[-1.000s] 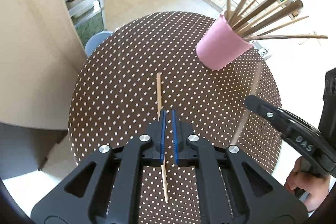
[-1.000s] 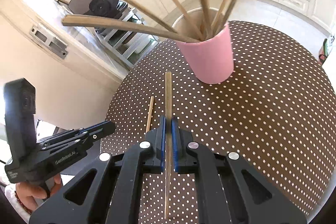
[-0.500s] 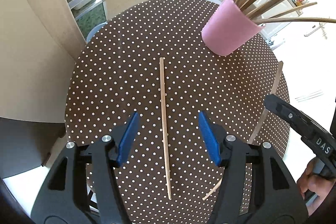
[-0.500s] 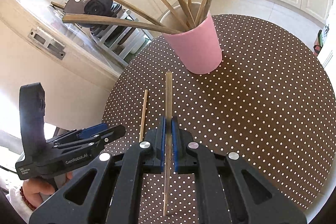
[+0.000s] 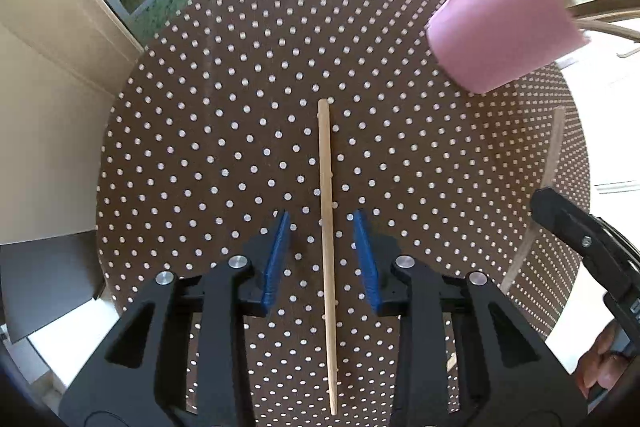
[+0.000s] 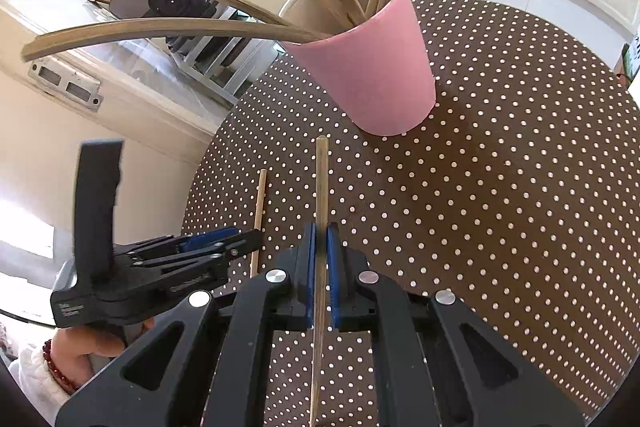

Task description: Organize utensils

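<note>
On the dotted table [image 5: 224, 75], light, stiff chopstick [image 5: 326, 227] lies between the closing left gripper [image 5: 322, 255], pads not touching; pinch mid-shaft, it may roll; right gripper [image 6: 320, 267] clamps another stick [image 6: 321, 183].

Chopstick [image 5: 326, 227] released — left gripper [image 5: 320, 255] lower, apparently

Your two hand-held grippers: black frames, blue pads.

Your left gripper [image 5: 322, 255] has a black plastic frame with triangular cut-outs, round silver screw heads and flat blue pads [image 5: 275, 259]. Your right gripper [image 6: 320, 267] is built the same, with blue pads [image 6: 333, 275]; small pale lettering, too small to read, runs along the frames. At your left hand [image 6: 86, 345] you wear a red bead bracelet [image 6: 56, 367] and a fluffy white sleeve [image 6: 34, 383].
</note>
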The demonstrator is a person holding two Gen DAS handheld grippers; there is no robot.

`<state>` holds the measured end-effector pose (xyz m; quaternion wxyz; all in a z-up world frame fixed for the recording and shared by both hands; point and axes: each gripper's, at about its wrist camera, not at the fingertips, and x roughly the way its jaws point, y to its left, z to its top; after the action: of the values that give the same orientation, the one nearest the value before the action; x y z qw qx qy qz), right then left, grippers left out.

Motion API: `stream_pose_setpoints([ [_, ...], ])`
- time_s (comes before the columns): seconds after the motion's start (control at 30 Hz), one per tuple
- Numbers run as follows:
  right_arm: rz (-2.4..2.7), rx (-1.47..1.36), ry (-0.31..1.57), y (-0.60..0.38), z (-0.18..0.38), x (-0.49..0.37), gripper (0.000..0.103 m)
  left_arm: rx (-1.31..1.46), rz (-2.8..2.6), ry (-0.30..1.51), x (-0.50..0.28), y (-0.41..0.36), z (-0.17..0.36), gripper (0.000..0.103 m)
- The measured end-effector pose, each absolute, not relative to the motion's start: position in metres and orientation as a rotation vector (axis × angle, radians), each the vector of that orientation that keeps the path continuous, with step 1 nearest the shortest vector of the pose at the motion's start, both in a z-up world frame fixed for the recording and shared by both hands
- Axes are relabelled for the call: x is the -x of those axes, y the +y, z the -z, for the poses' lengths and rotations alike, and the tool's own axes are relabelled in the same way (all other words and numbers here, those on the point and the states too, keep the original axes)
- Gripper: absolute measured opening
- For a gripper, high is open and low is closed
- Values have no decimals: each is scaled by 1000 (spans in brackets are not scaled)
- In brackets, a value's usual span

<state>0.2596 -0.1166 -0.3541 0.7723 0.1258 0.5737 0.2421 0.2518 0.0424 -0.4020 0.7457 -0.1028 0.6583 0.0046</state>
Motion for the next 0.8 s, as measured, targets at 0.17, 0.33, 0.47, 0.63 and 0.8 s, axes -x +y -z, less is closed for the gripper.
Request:
stream_pose_setpoints([
  [0.17, -535, -278, 1254, -117, 355, -268, 5, 172, -48, 1474, -265, 33, 407, 30],
  [0.33, -534, -291, 1260, -119, 356, -272, 5, 151, -73, 1458, -265, 34, 408, 8],
  [0.47, -540, -291, 1261, -120, 355, -270, 5, 172, -70, 1453, -261, 41, 406, 6],
  [0.63, -539, -293, 1247, -125, 348, -263, 5, 228, -44, 1387, -240, 42, 387, 6],
  [0.8, -538, -297, 1219, -130, 336, -251, 5, 225, -8, 1260, -216, 44, 348, 6],
])
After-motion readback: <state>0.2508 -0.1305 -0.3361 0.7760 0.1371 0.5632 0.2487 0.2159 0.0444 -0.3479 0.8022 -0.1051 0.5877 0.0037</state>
